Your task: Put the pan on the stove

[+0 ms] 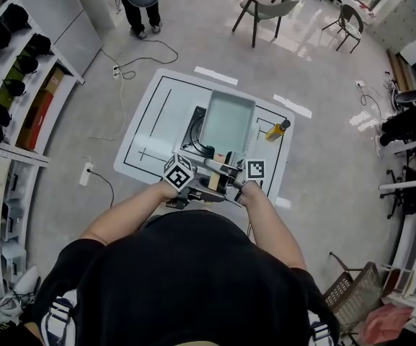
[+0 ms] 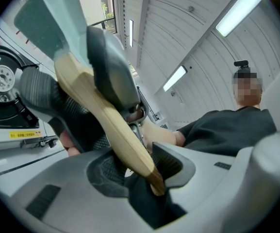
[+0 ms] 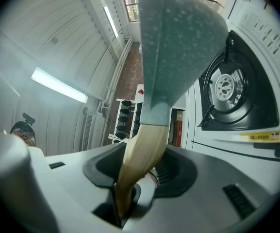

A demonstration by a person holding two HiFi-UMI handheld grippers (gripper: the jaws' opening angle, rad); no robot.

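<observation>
Left gripper (image 2: 135, 165) and right gripper (image 3: 139, 171) clench one pale wooden handle (image 3: 142, 147), steadying the green square pan (image 1: 227, 121) beyond their fingers (image 3: 178, 173) over the black stove (image 3: 256, 114).

The pan (image 1: 227, 121) hangs over the stove (image 1: 195, 130) on the bench (image 1: 150, 150) before me, its handle (image 3: 143, 147) pointing back into my left tongs (image 2: 130, 165) and right tongs (image 3: 136, 177), a small tool (image 1: 278, 129) lying to its right.
</observation>
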